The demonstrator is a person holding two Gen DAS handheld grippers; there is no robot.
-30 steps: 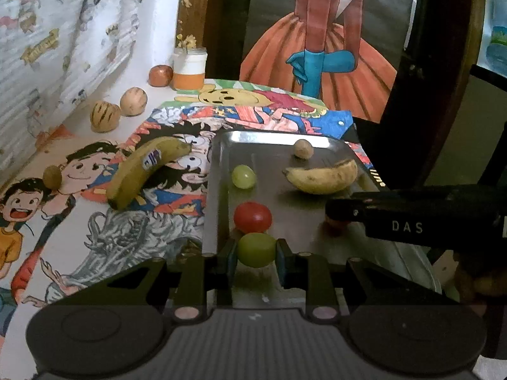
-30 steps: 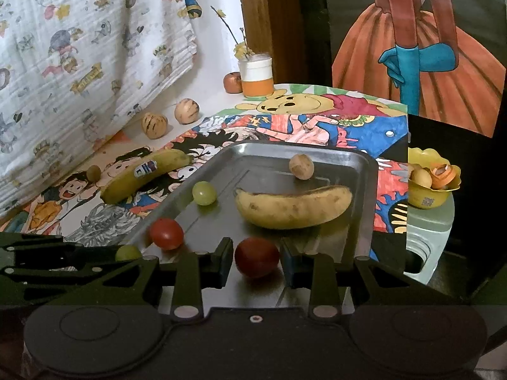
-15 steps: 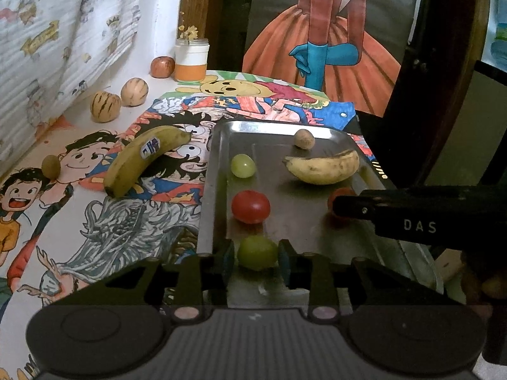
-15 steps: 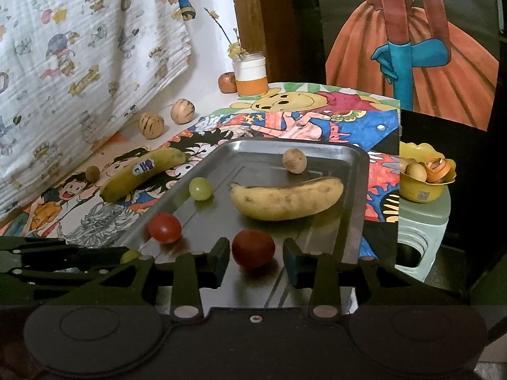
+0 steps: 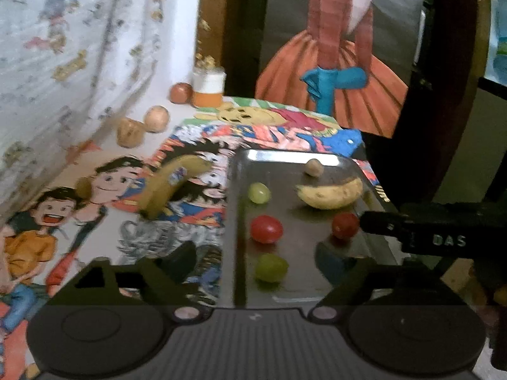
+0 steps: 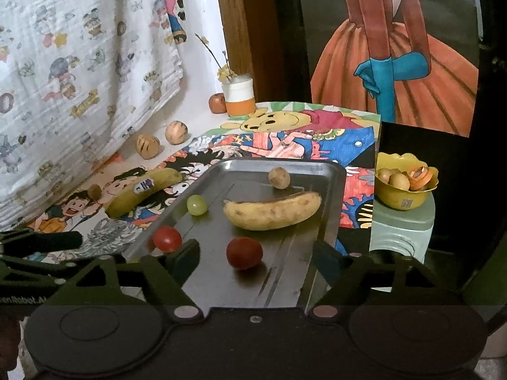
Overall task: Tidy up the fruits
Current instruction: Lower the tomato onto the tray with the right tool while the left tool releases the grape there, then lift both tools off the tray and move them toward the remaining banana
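Step in hand, as judged: release and withdrawal after placing two small fruits in the metal tray (image 6: 332, 190).

Left gripper (image 5: 255, 258): its fingers have just been opening and now stand wide apart; the green grape (image 5: 272, 267) lies between them on the tray floor, touched by neither. Right gripper (image 6: 256, 255): its fingers have likewise just been opening and stand wide apart; the dark red tomato (image 6: 244, 252) sits free between them.

Procedure, advised: draw each gripper straight back and upward, keeping the fingers spread; avoid any sideways sweep, since round fruit on smooth metal will probably roll at a light touch; confirm both fruits lie at rest before turning to the next item; the two grippers are near each other, so separate them as they retreat.

Appearance and location: the tray is steel, shallow, rimmed, lying on the picture-covered surface at centre frame; inside it are a second tomato (image 6: 167, 238), a second grape (image 6: 196, 204), a spotted banana (image 6: 272, 211) and a small brown round fruit (image 6: 279, 177) near the far rim; a stickered banana (image 6: 142, 190) lies outside, left of the tray, apparently not yet sorted.
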